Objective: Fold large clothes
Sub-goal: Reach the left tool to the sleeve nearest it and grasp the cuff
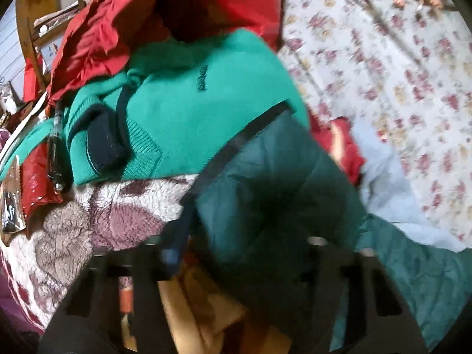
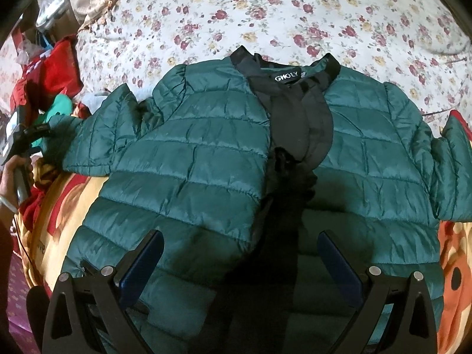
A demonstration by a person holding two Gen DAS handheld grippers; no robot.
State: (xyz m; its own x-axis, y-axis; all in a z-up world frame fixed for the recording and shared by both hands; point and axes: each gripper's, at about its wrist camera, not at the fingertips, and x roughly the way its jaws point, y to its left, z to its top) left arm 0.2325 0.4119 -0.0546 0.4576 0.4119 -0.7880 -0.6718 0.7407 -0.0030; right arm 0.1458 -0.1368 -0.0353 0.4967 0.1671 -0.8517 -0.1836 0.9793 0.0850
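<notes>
While the left tongs (image 1: 236, 253) clench the jacket sleeve (image 1: 265, 183), right tongs (image 2: 240, 262) released above green jacket (image 2: 191, 162).

Bed (image 2: 265, 8), covered by a floral sheet, is carrying the load. A dark green quilted jacket (image 2: 191, 153) is lying spread open across it, collar toward the far side, its lower part lying over a yellow-and-red blanket (image 2: 56, 221). Red clothes (image 2: 56, 67) are lying piled at the left edge.
</notes>
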